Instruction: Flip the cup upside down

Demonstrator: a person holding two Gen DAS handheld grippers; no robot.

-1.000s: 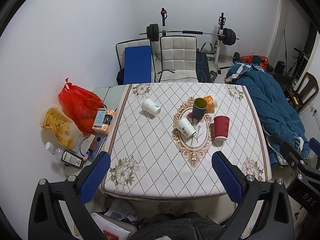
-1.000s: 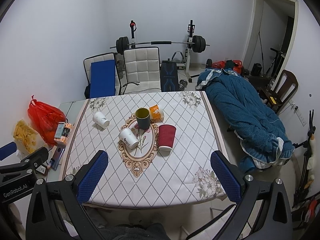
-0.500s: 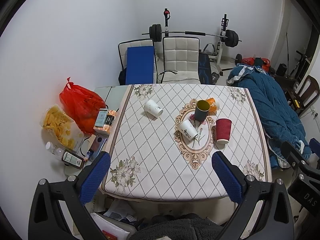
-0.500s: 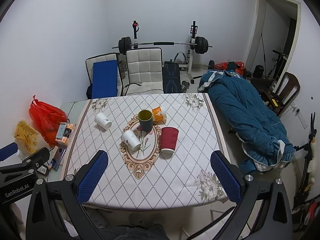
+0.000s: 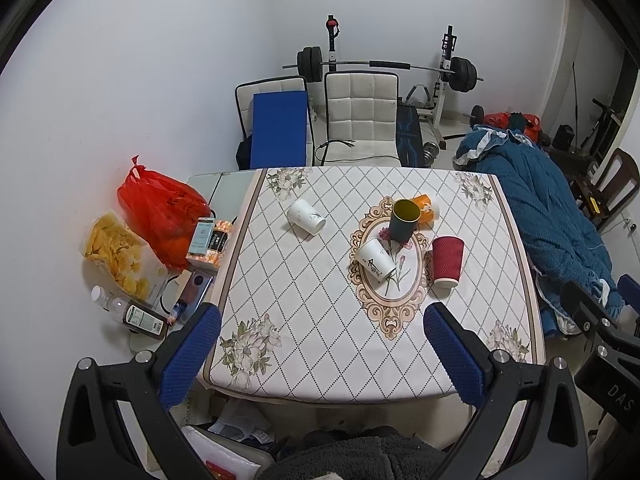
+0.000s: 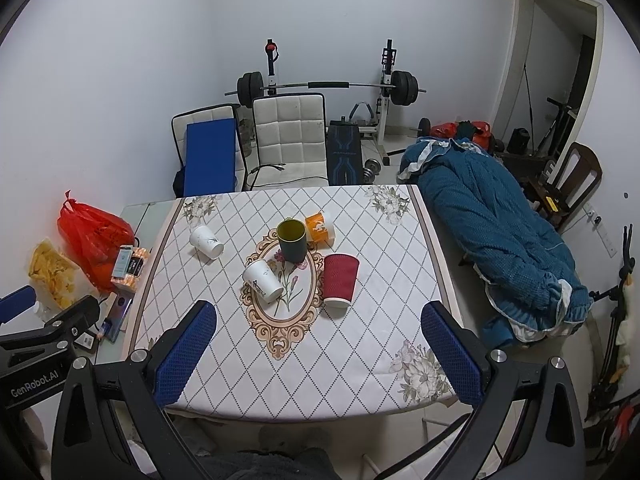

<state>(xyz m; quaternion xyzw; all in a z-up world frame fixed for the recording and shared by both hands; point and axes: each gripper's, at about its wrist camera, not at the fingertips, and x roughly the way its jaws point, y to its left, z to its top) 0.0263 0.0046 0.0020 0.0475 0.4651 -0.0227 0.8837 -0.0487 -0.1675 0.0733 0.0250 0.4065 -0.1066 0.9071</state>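
Note:
Several cups sit on the table with a diamond-pattern cloth. A dark cup with a yellow inside stands upright at the centre. A red ribbed paper cup stands upside down. A white cup with a logo, a white cup and an orange cup lie on their sides. My left gripper and my right gripper are both open and empty, held high above the table's near edge.
A red bag, a snack bag, boxes and bottles lie on a low side table at the left. Two chairs and a barbell rack stand behind the table. A blue quilt lies at the right.
Both grippers have drifted slightly, so the table appears a little lower in the views. The cups have not moved. Both grippers stay open.

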